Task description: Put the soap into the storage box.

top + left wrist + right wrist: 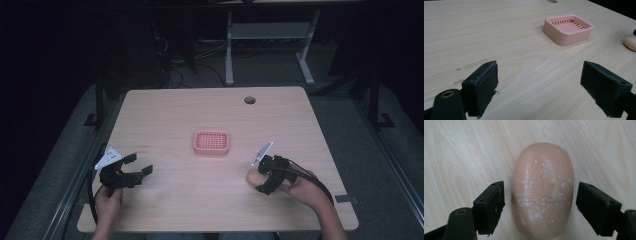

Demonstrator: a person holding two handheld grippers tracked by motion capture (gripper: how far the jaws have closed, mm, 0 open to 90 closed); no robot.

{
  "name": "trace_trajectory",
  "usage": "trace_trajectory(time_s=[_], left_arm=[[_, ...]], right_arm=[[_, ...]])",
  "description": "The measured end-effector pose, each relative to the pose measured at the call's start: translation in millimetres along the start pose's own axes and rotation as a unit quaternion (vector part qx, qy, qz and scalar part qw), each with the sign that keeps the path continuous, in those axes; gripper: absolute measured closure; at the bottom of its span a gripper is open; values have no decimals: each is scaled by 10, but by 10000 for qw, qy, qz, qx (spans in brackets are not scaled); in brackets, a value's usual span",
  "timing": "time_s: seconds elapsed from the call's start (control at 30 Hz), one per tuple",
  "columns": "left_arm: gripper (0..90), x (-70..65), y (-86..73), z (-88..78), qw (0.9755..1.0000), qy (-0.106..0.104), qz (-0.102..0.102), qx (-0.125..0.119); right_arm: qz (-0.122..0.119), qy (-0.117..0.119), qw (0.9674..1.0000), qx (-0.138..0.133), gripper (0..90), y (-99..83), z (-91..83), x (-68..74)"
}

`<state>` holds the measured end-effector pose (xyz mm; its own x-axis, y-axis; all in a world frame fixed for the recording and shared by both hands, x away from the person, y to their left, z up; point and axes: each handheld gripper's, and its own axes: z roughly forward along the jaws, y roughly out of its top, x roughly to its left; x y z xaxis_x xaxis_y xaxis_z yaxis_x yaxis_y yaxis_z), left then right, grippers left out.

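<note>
The right gripper point(540, 202) is held wide around the soap bar point(542, 190), whose near end is cut off in the right gripper view; neither pad touches it. The left gripper point(539, 82) is spread wide over the table point(165, 115). The pink soap dish point(211, 142) sits mid-table, well apart.

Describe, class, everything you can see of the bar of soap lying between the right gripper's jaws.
The bar of soap is a smooth, rounded oval, pale peach, flecked and scuffed with white marks. It lies flat on the wooden table, near its front right part, apart from the pink soap dish. The right gripper straddles it with open jaws, a narrow gap on each side; nothing but the table touches it.
</note>
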<state>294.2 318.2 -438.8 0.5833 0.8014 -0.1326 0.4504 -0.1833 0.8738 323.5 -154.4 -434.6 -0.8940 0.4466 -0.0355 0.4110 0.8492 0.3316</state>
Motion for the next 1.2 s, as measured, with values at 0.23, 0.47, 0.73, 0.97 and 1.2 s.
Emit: trace_trajectory(time_s=[0.23, 0.47, 0.73, 0.97, 1.2], left_arm=[[142, -4, -1, 5, 10000, -10, 1, 1], [143, -5, 0, 4, 10000, -17, -13, -6], [142, -4, 0, 3, 10000, -25, -18, -14], [142, -6, 0, 3, 10000, -26, -20, -18], [143, -6, 0, 3, 10000, -29, -29, -22]], right_arm=[[14, 52, 9999, 132, 231, 33, 60, -20], [1, 81, 9997, 234, 262, 60, 105, -26], [29, 105, 9996, 279, 301, 69, 120, -41], [40, 148, 9993, 328, 305, 75, 137, -56], [-67, 146, 9992, 367, 315, 89, 131, -36]])
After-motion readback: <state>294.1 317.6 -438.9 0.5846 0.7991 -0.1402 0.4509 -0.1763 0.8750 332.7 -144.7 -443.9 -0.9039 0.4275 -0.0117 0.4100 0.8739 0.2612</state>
